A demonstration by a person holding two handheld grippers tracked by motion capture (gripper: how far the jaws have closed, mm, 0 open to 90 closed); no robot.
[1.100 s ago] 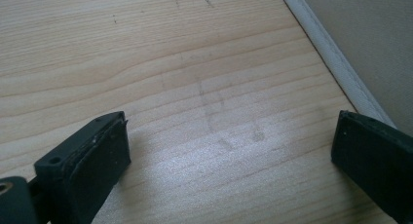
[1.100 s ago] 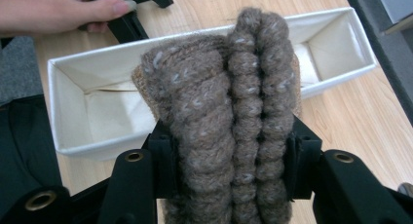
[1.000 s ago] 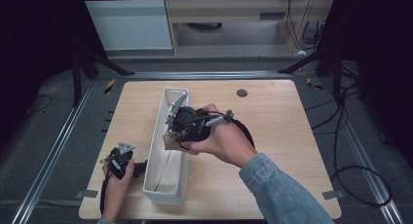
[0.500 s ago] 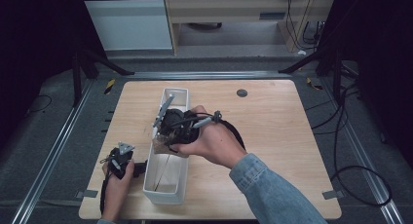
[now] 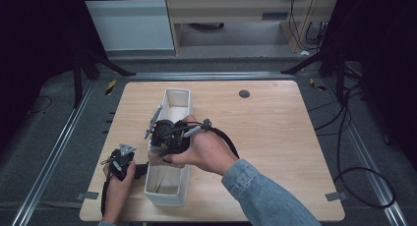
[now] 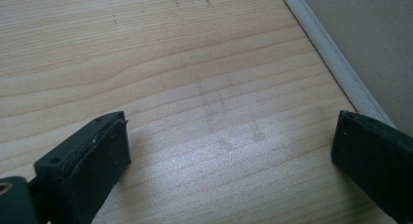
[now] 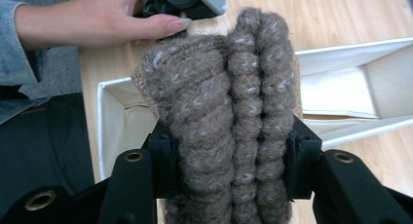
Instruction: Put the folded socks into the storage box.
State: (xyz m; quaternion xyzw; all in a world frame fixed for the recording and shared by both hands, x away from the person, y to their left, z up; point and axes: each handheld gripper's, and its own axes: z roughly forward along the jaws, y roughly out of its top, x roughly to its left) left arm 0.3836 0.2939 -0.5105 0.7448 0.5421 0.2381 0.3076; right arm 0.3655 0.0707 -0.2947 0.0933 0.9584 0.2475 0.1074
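My right gripper (image 7: 229, 170) clamps the folded grey-brown knitted woollen cloth (image 7: 229, 102) mid-bundle over the long white fabric bin (image 5: 173, 100); soft, light, squashy; left gripper (image 6: 234, 156) wide, empty.

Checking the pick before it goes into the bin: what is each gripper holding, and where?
The right gripper is shut on a rolled brown knitted sock, clamped across its sides near the lower end. The left gripper is open and holds nothing.

Right hand-held gripper (image 7: 229, 165) clamped, left hand-held gripper (image 6: 229, 160) wide apart
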